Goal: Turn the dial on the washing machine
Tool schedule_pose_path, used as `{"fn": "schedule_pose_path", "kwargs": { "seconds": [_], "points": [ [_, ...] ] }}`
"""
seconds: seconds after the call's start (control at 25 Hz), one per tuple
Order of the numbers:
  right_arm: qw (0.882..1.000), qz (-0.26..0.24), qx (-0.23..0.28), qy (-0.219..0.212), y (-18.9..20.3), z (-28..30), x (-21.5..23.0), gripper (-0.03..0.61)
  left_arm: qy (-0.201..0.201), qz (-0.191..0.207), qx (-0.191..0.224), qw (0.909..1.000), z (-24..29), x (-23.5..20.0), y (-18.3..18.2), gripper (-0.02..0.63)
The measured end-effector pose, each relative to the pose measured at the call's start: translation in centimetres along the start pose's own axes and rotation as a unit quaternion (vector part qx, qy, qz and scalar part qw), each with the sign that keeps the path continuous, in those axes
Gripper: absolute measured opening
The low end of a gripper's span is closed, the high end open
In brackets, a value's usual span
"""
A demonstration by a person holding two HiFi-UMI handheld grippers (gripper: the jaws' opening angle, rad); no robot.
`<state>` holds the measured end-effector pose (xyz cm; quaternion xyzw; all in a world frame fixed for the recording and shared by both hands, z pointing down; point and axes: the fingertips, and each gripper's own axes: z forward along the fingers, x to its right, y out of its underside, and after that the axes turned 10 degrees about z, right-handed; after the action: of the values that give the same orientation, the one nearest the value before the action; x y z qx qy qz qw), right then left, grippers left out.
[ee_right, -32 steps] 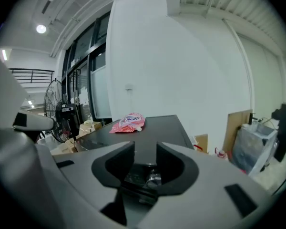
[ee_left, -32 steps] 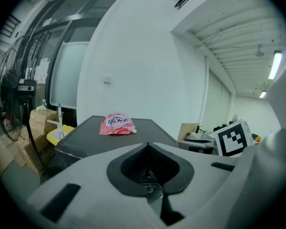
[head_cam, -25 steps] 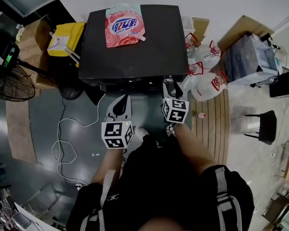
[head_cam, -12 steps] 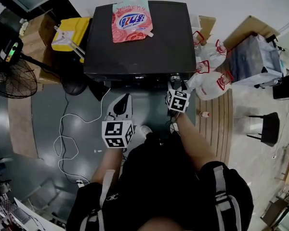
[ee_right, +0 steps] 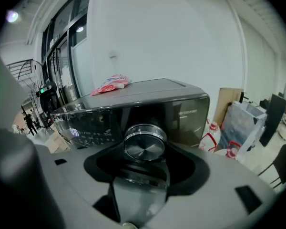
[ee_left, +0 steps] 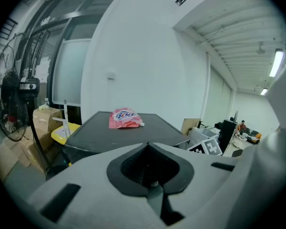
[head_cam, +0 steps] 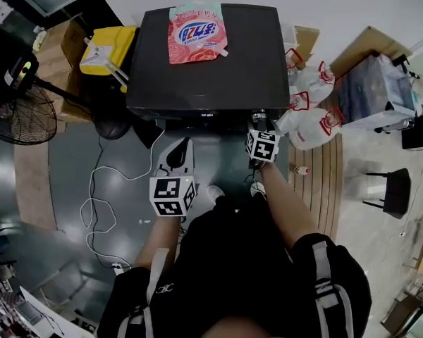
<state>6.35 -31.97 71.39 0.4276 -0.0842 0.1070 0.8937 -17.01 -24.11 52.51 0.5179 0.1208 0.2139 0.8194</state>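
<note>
- Brushed-metal dial [ee_right: 145, 142] sits at the R end of the dark washing machine [head_cam: 204, 69] front panel. In the right gripper view it fills the notch between the jaws.
- Step in hand, as I read it: line-up for the grasp, turn not yet begun. Right tongs [head_cam: 258, 124] are at the panel w/ jaws apart (they have just been opening). The dial stands between them, and the pads don't look to be pressing on its rim.
- Next move, prob.: ease in so the pads flank the rim evenly, close, then roll the wrist about the dial's axis. The smooth metal rim looks slippery, so the grip should be firm and square-on.
- Left tongs [head_cam: 178, 155] hang over the floor, apart from the machine, jaws together, nothing in them. No part in this step, by the look of it.
- Hard to tell: the head view hides the dial under the right tongs & marker cube. Panel markings are too dim/small to read, so the current setting and turn direction are unknown. The exact gap betw. pads and rim can't be judged.
- Detergent pouch [head_cam: 197, 30] lies on the lid, well apart from the dial.
</note>
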Motion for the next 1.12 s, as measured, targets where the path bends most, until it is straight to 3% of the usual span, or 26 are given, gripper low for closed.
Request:
{"fn": "schedule_pose_path", "kwargs": {
  "seconds": [0.12, 0.2, 0.28, 0.36, 0.68, 0.92, 1.0, 1.12],
  "points": [
    [0.999, 0.029, -0.004, -0.013, 0.1, 0.1, 0.1, 0.252, 0.000, 0.002, 0.001, 1.0000, 0.0, 0.1, -0.1, 0.003],
    [0.996, 0.084, -0.009, -0.039, 0.2, 0.4, 0.2, 0.252, 0.000, 0.003, 0.002, 1.0000, 0.0, 0.2, -0.1, 0.003],
    [0.983, 0.164, -0.014, -0.075, 0.2, 0.4, 0.3, 0.252, -0.002, 0.003, 0.003, 1.0000, -0.1, 0.3, -0.1, 0.003],
    [0.974, 0.206, -0.017, -0.094, 0.2, 0.3, 0.3, 0.252, -0.004, 0.002, 0.003, 1.0000, -0.3, 0.3, -0.1, 0.003],
    [0.971, 0.217, -0.018, -0.103, 0.2, 0.2, 0.5, 0.252, -0.015, 0.004, 0.009, 0.9998, -1.5, 0.0, -0.3, 0.003],
    [0.954, 0.268, -0.011, -0.137, 0.3, 0.2, 0.5, 0.252, -0.023, 0.005, 0.011, 0.9997, -2.3, -0.4, -0.2, 0.003],
    [0.939, 0.308, -0.009, -0.155, 0.2, 0.2, 0.5, 0.252, -0.027, 0.004, 0.011, 0.9996, -2.6, -0.6, -0.1, 0.003],
    [0.897, 0.396, -0.003, -0.196, 0.3, 0.3, 0.5, 0.252, -0.031, 0.005, 0.012, 0.9994, -3.0, -0.8, 0.0, 0.003]
  ]
}}
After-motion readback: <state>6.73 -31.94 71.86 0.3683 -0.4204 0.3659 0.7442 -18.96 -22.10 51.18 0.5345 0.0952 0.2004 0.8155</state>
